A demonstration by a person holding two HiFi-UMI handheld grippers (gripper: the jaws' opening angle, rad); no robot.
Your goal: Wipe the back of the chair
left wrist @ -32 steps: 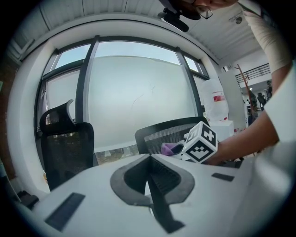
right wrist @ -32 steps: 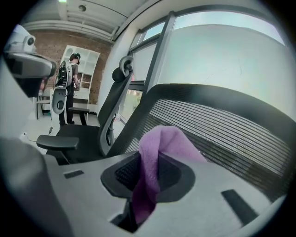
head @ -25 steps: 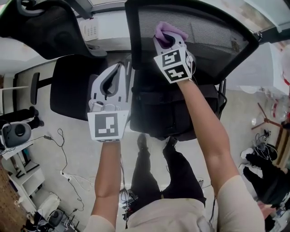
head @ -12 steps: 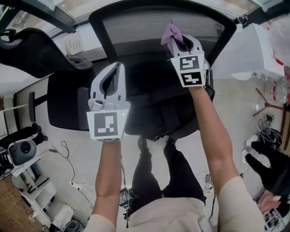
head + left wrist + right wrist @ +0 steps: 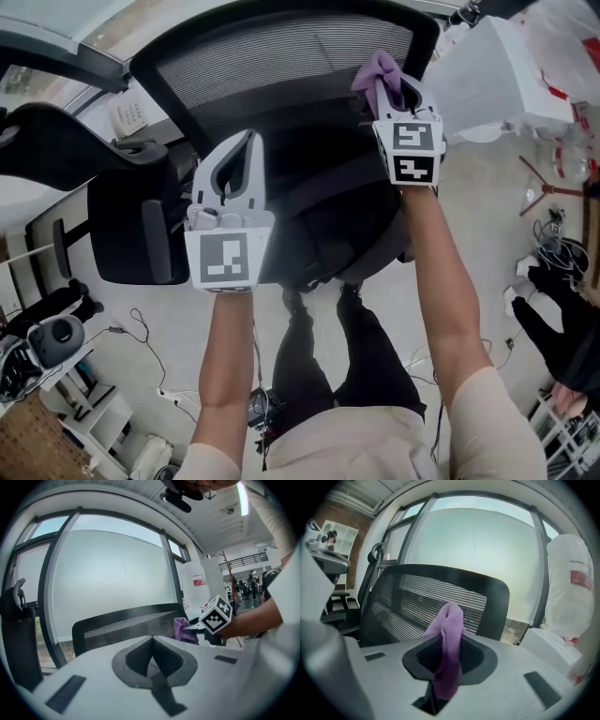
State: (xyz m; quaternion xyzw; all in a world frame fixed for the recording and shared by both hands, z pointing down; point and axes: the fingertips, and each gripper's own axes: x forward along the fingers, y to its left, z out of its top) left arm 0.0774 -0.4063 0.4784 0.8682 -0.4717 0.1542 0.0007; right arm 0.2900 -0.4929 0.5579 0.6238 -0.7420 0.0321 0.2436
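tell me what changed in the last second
The right gripper, shut on the purple cloth, slid it rightward across the black mesh chair back, from the left part to near the right edge. The left gripper stayed shut and empty, short of the mesh.

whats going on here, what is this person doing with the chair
A person stands behind a black mesh office chair with a hand-held gripper in each hand. The right hand-held gripper is shut on a purple cloth held up at the right side of the chair's back; whether it touches the mesh is unclear. The left hand-held gripper is shut and empty, lower down.
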